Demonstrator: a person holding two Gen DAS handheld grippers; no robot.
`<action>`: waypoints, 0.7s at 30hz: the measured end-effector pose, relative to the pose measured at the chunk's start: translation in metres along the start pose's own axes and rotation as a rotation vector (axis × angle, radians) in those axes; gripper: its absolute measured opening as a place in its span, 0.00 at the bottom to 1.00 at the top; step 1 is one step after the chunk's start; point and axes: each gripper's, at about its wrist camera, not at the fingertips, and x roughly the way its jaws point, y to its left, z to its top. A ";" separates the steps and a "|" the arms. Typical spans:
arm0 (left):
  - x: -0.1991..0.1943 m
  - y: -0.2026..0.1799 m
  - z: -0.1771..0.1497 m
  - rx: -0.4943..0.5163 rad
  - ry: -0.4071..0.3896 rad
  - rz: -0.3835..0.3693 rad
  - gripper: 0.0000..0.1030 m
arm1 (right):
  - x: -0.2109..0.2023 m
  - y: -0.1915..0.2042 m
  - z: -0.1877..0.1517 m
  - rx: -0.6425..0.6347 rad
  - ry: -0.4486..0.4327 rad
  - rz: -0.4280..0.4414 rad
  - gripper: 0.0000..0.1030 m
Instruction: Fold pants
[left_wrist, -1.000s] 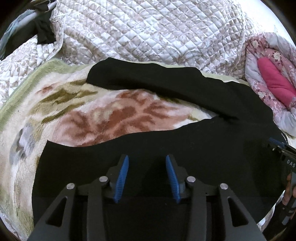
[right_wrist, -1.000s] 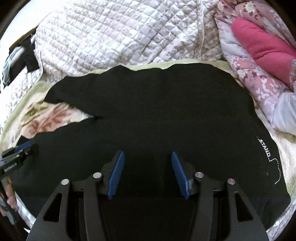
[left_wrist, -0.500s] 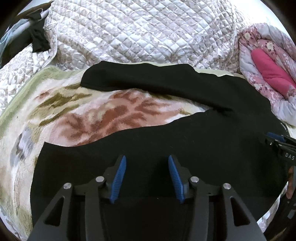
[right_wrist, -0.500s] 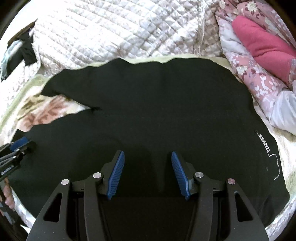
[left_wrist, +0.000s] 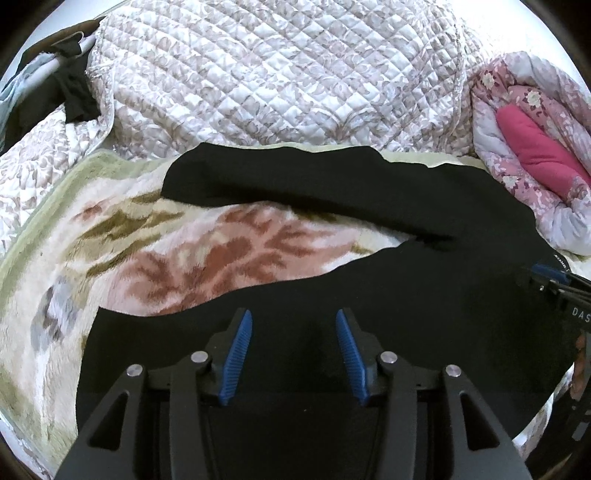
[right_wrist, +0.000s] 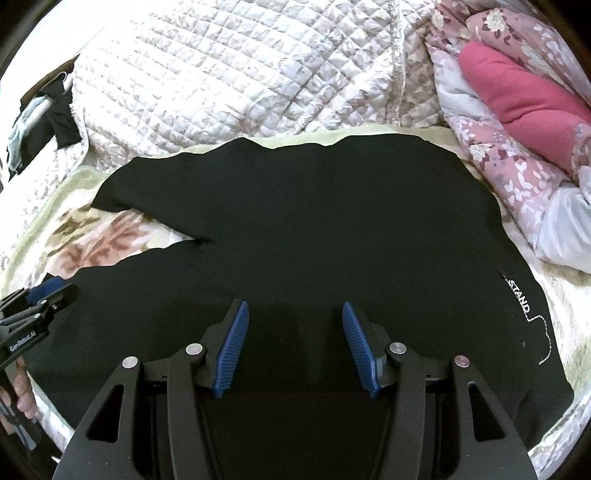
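one view only, right wrist: pants (right_wrist: 314, 221) logo (right_wrist: 519, 298).

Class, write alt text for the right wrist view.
Black fabric pants lie spread flat on a floral fleece blanket, with the open right gripper poised over them, holding nothing. A white quilted bedspread lies behind; the left gripper shows at the left edge.

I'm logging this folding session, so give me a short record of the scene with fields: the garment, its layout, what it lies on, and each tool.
garment: black pants
layout: spread flat, legs apart in a V, not yet folded
surface: floral fleece blanket
left tool: open above the near leg, jaws just widened, nothing between them
right tool: open above the pants, nothing gripped
behind: white quilt
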 end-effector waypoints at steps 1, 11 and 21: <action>-0.001 0.000 0.001 0.003 -0.001 0.000 0.49 | -0.001 0.000 0.002 -0.004 0.002 0.010 0.52; 0.002 -0.002 0.022 0.041 0.007 0.019 0.49 | -0.002 -0.009 0.034 -0.050 0.019 0.059 0.52; 0.029 -0.001 0.063 0.121 0.033 -0.002 0.49 | 0.027 -0.024 0.084 -0.143 0.056 0.091 0.55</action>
